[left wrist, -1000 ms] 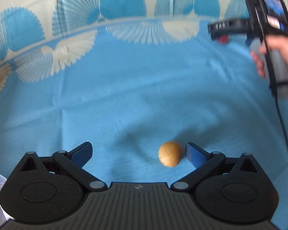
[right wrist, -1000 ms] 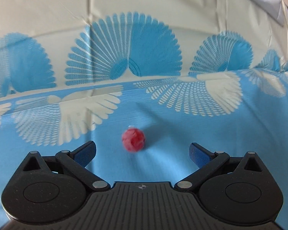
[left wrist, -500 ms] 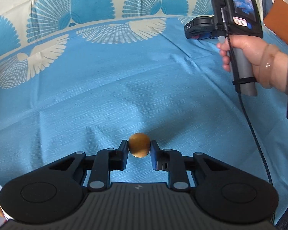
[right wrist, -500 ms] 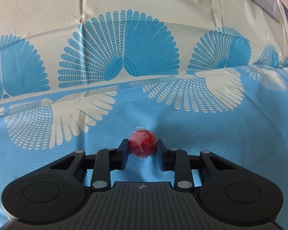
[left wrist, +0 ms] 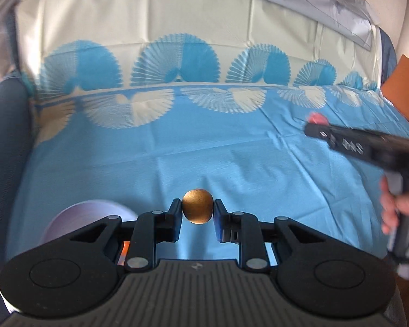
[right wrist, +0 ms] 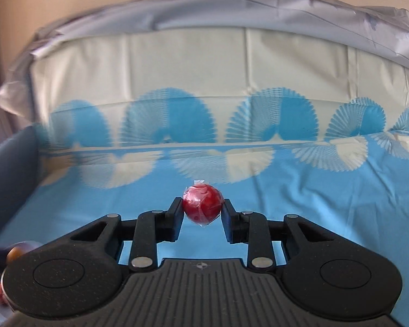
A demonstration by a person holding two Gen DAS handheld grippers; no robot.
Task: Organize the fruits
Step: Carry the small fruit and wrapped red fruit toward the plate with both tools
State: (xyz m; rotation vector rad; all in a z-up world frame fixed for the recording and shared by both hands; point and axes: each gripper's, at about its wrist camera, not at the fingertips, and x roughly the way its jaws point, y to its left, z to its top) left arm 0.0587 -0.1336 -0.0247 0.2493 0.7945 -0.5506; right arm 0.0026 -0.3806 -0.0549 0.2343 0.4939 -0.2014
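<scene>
My left claw [left wrist: 197,209] is clamped on a round golden-brown fruit [left wrist: 198,206], the pads pressing its two sides so it rides clear of the blue fan-patterned cloth [left wrist: 231,163]; I judge I carry it this way to bring it to the pale bowl [left wrist: 76,218], which sits just left of and below that claw, half hidden behind its linkage. Something orange shows in the bowl, too hidden to name. My right claw [right wrist: 202,208] grips a red fruit wrapped in clear film [right wrist: 202,203] in the same manner, pinched at its middle with the film's twist poking out above and below. Farther from the bowl, across the cloth to the right, that right claw appears blurred in the left view, my hand [left wrist: 398,207] on its handle
</scene>
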